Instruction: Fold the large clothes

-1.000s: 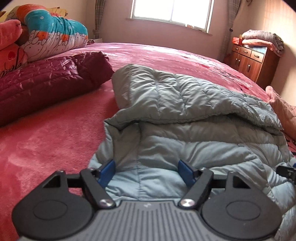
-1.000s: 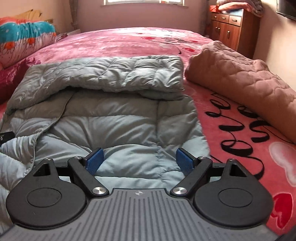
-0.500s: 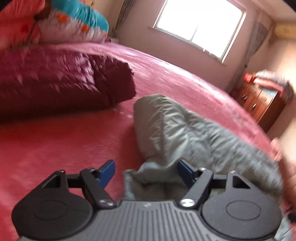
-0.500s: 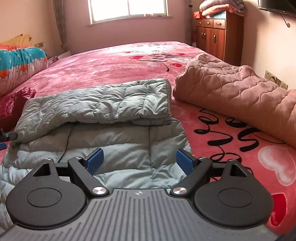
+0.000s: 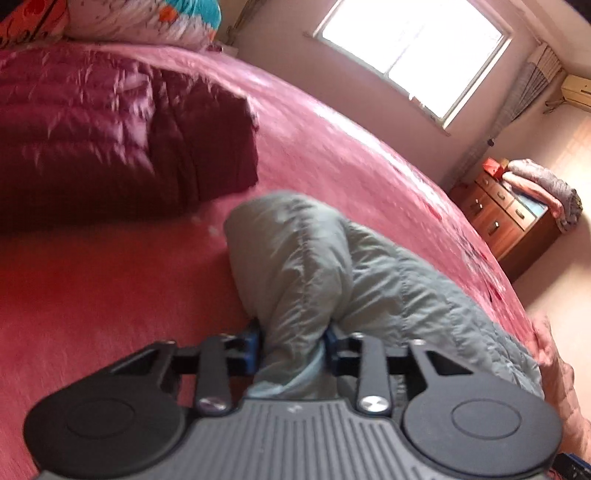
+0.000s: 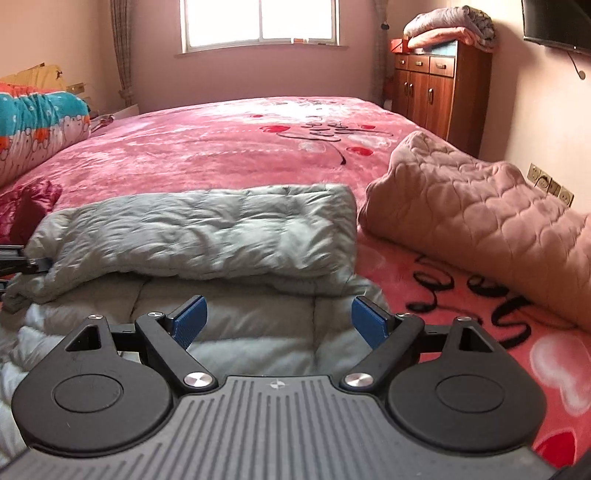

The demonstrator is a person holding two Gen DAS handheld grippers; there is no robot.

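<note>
Pink plush bedspread (image 6: 240, 147) covers a wide bed under a bright window (image 6: 258, 22); wooden cabinet (image 6: 439, 99) against the far wall. Grey quilted down jacket (image 6: 207, 232) lies partly folded on the bedspread, one padded fold stacked over the lower panel; it sits directly ahead of both sets of fingers. Left gripper (image 5: 291, 341): jaws have just been closing and now pinch a bunched end of the jacket (image 5: 295, 258), blue pads pressed to either side of the fabric; a maroon quilted garment (image 5: 110, 136) lies beyond and to the left of these fingers, apart from the jacket. Right gripper (image 6: 279, 325): jaws stand wide apart, nothing between them; the jacket's lower panel lies just below and ahead of the pads, whether touching cannot be told; a tan quilted blanket (image 6: 480, 221) sits to the right of these fingers. Judged step: securing the two ends of the folded edge before the next fold, left end taken, right end not yet. Next move calls for the right fingers to close on the jacket's near-right edge at matching height, then both ends to travel together so the padded layers do not slide apart.
</note>
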